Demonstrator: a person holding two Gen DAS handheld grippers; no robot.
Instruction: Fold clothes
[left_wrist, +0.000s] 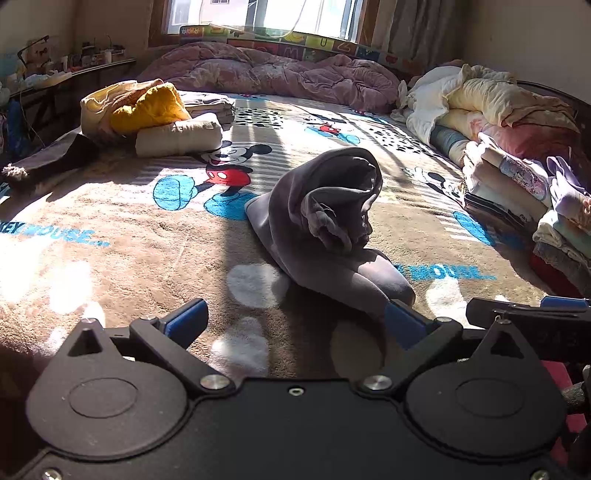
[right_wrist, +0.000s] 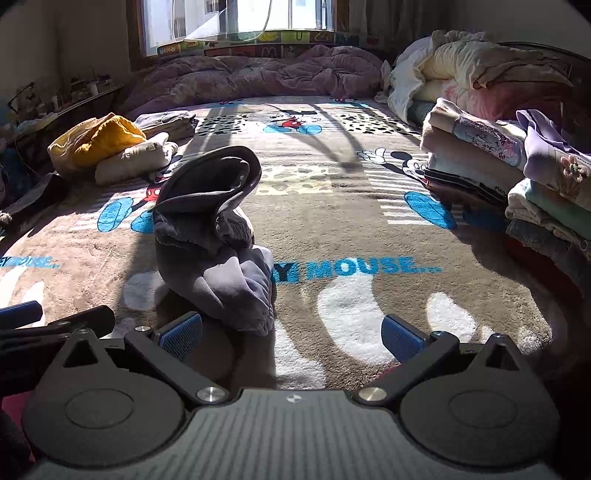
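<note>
A grey garment (left_wrist: 325, 218) lies crumpled in a heap on the Mickey Mouse blanket (left_wrist: 147, 266), part of it standing up in a curl. My left gripper (left_wrist: 295, 325) is open just in front of the heap, nothing between its blue pads (left_wrist: 186, 321). In the right wrist view the same grey garment (right_wrist: 218, 240) sits ahead and left of centre. My right gripper (right_wrist: 291, 334) is open too, its left pad (right_wrist: 181, 332) close to the garment's near end. The other gripper's arm (right_wrist: 55, 326) shows at the left edge.
A yellow garment (left_wrist: 147, 107) and a rolled cream cloth (left_wrist: 177, 136) lie at the far left. Stacks of folded clothes and bedding (left_wrist: 517, 177) line the right side. A pink quilt (left_wrist: 280, 70) is bunched under the window. A cluttered shelf (left_wrist: 55, 70) stands at left.
</note>
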